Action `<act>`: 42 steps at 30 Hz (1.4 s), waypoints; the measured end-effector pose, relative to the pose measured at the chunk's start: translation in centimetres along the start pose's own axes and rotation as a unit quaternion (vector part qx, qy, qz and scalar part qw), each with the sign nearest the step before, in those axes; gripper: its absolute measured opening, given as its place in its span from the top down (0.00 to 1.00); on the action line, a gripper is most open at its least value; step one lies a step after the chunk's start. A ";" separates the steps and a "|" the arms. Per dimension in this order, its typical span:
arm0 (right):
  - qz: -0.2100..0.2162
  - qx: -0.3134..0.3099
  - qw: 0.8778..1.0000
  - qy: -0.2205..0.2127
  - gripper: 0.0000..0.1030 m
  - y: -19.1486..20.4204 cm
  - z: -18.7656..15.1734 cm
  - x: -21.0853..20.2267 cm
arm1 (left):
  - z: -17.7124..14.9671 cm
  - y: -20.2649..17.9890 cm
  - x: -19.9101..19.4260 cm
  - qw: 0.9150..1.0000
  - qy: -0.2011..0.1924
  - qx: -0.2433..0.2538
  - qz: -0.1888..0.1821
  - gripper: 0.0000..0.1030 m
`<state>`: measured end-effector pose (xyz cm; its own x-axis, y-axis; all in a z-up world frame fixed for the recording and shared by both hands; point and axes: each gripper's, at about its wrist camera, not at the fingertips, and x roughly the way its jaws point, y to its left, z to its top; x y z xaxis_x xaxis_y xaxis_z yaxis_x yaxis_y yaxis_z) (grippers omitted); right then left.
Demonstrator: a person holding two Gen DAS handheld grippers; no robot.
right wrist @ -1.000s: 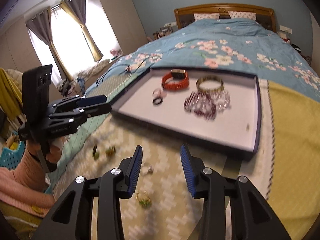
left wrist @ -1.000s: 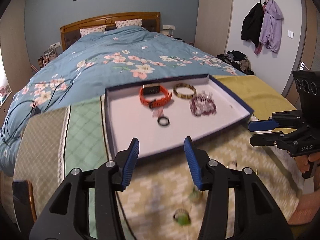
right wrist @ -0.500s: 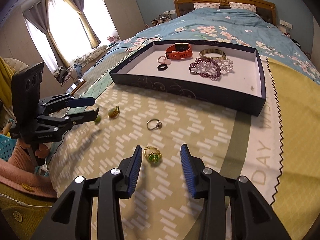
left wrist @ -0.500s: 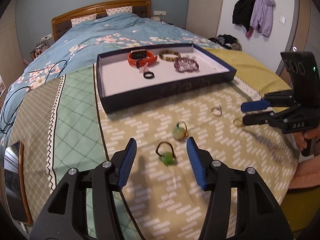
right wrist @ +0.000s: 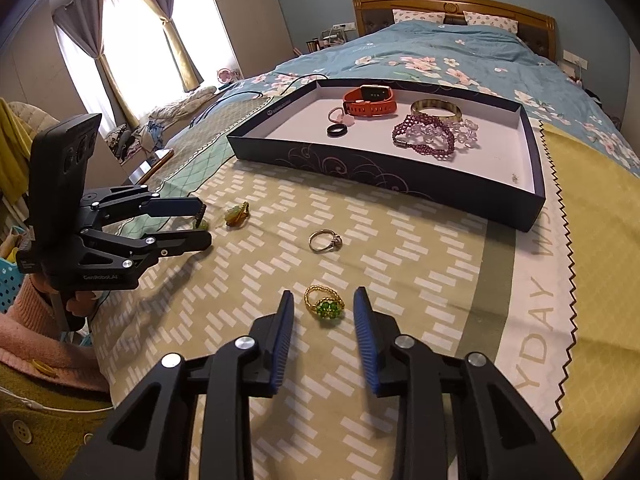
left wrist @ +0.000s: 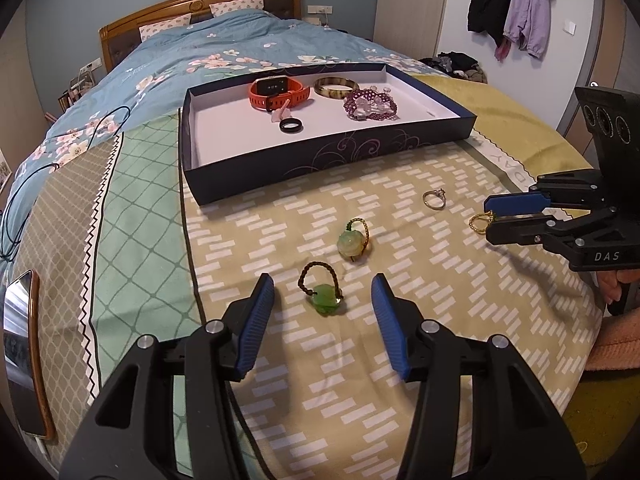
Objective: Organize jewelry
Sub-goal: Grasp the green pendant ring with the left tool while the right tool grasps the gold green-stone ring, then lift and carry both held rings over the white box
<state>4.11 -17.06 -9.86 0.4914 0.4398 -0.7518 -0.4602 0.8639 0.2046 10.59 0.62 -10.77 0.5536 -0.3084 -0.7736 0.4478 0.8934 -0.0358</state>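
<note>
Nearby, on the patterned bedspread (left wrist: 400, 240), the left gripper (left wrist: 323, 298) hung low with its jaws closing, a green stone ring on a dark braided band (left wrist: 322, 290) lying between the blue pads but untouched by either. At one o'clock from that ring lay a pale jade ring on a cord (left wrist: 353, 239), near it and apart. The right gripper (right wrist: 323, 306) was likewise closing, its pads on either side of a gold ring with green stones (right wrist: 325, 302) without pressing it, so neither claw gripped anything. A silver ring with a small stone (right wrist: 325, 240) sat at twelve o'clock from the gold one, between it and the dark blue tray (right wrist: 400, 168). Inside the tray lay an orange watch (right wrist: 370, 100), a brown bangle (right wrist: 435, 109), a purple beaded bracelet (right wrist: 424, 136) touching a clear beaded one (right wrist: 464, 128), a black ring (right wrist: 338, 130) and a small pink piece (right wrist: 338, 114). Nothing stood between either gripper and its ring. A phone (left wrist: 22, 364) rested at the bedspread's edge, at nine o'clock from the left gripper, and coats (left wrist: 512, 4) hung on the far wall.
</note>
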 end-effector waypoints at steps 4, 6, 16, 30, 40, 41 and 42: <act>-0.014 -0.009 1.000 -0.002 0.75 0.3 -0.1 0.0 | 0.0 0.1 0.0 1.000 0.000 -0.007 0.000 0.58; -0.016 -0.009 1.000 -0.003 0.77 0.3 -0.1 0.0 | 0.1 0.2 0.0 1.000 0.001 -0.010 0.002 0.61; -0.020 0.006 1.000 -0.010 0.88 -0.3 -0.2 -0.1 | -0.3 0.1 -0.4 1.000 -0.001 -0.016 0.005 0.79; -0.008 0.023 0.999 -0.029 0.89 -0.6 -0.2 -0.8 | -0.2 -0.5 -1.3 1.000 -0.017 -0.025 -0.002 0.79; -0.004 0.027 0.998 -0.052 0.89 -0.5 0.6 -1.6 | 0.6 -0.4 -2.4 0.998 -0.042 -0.039 -0.007 0.79; -0.002 0.027 0.998 -0.055 0.89 -0.5 0.8 -1.7 | 0.8 -0.3 -2.5 0.998 -0.045 -0.041 -0.007 0.79; -0.002 0.027 0.998 -0.057 0.89 -0.5 0.9 -1.8 | 0.9 -0.4 -2.6 0.998 -0.050 -0.042 -0.004 0.79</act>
<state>4.13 -18.04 -8.06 0.5755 0.4594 -0.6766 -0.4193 0.8761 0.2382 9.60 0.78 -8.14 0.6193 -0.3428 -0.7064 0.3943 0.9137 -0.0978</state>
